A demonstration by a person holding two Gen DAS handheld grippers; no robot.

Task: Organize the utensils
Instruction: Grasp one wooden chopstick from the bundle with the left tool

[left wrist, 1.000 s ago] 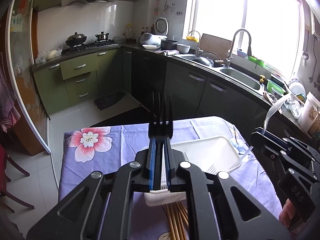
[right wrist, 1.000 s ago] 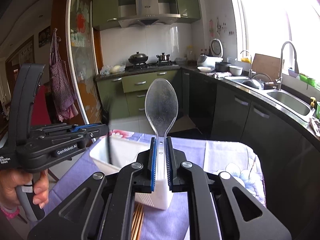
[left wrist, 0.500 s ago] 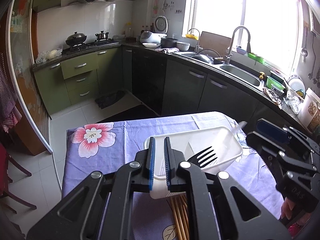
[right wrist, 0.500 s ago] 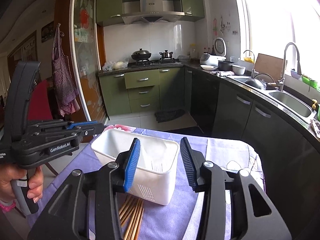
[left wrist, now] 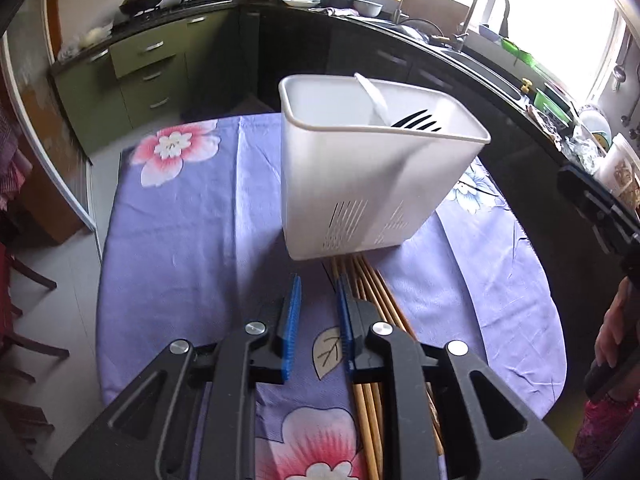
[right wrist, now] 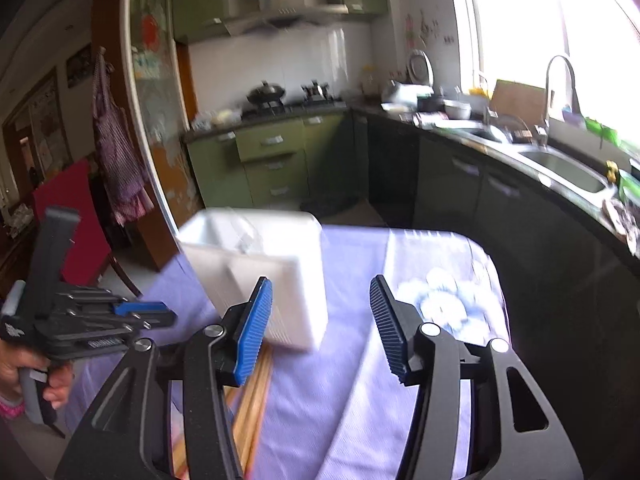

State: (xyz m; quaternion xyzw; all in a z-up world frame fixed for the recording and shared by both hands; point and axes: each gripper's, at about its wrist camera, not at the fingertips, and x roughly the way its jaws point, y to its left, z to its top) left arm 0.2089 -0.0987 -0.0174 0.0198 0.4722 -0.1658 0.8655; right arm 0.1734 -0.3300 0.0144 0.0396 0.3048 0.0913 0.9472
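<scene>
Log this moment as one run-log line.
left gripper: open, empty | right gripper: open, empty | black plastic fork and clear plastic spoon: in white plastic caddy | wooden chopsticks: on tablecloth

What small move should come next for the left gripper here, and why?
Probably lower the left gripper onto the wooden chopsticks and close on them. The black fork and clear spoon already stand in the white holder, both grippers are open and empty, and the chopsticks lie on the purple tablecloth just right of its fingers.

White caddy (left wrist: 352, 184) w/ black fork (left wrist: 418, 122); purple floral cloth (left wrist: 188, 248); blue-padded black tongs (left wrist: 316, 312).
</scene>
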